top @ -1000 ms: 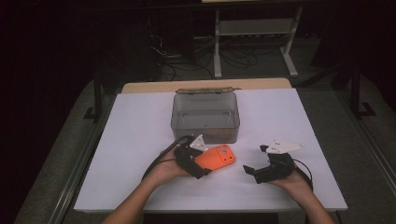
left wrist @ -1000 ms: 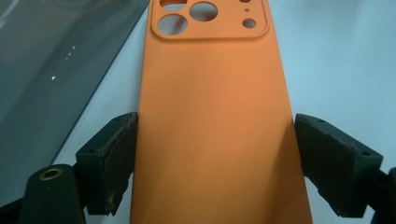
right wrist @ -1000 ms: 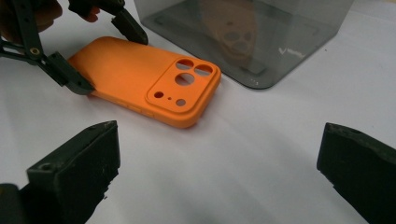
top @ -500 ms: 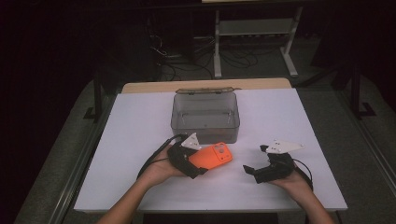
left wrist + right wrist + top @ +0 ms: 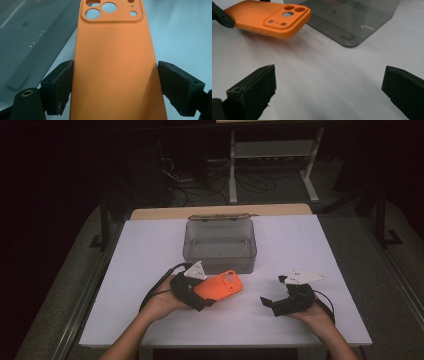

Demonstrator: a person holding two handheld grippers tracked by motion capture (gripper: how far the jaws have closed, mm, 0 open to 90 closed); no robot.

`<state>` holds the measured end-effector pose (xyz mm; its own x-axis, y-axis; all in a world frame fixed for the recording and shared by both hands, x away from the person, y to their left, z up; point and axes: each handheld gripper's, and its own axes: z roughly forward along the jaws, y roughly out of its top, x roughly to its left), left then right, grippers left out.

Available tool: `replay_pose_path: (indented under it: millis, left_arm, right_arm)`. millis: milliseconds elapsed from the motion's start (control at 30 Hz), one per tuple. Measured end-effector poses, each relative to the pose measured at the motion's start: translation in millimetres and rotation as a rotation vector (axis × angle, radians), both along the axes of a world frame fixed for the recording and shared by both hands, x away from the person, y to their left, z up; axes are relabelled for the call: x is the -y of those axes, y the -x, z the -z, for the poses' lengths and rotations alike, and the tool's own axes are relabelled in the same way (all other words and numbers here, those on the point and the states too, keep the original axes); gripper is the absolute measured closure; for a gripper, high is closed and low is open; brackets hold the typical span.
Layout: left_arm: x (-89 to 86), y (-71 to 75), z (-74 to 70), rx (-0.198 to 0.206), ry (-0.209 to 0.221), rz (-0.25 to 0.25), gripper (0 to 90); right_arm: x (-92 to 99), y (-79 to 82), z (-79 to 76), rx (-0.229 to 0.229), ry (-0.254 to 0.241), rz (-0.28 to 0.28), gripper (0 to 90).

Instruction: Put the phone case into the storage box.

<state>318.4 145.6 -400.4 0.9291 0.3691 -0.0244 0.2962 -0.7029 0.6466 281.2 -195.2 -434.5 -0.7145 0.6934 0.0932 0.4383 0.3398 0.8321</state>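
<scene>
1. The white table (image 5: 150, 250) is taking up most of the room in front of the person, whose forearms are coming in over its near edge.
2. A smoky grey, see-through box (image 5: 220, 245) is sitting open on the far middle of the table, with its lid (image 5: 222, 217) lying back behind it. In the right gripper view the same box (image 5: 352, 20) is standing just beyond the case.
3. The person's left hand (image 5: 162, 302) is carrying the left gripper (image 5: 200, 297), and its jaws are clamping an orange phone case (image 5: 220, 287) by the long edges, one pad on each side. In the left gripper view the case (image 5: 115, 62) is running straight out between the two black jaws, back side up, with the camera cut-outs at the far end.
4. The case is hanging just in front of the box's near wall, tilted a little, near it but outside it. From the right gripper view the case (image 5: 269, 18) is casting a shadow on the table beneath, so it is riding clear of the surface.
5. The person's right hand (image 5: 315, 312) is resting the right gripper (image 5: 267, 302) on the table, well apart from the case. Its jaws are standing wide and gripping nothing, with bare table between them.
</scene>
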Motion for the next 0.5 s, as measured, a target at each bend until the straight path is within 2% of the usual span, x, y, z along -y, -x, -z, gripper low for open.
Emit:
replay_pose_path:
  millis: [500]
  left_arm:
    - [-20.4, -1.0, -15.7, 0.018, 0.028, -0.034, 16.6]
  right_arm:
    - [-1.8, -1.4, 0.1, 0.001, 0.001, -0.007, 0.0]
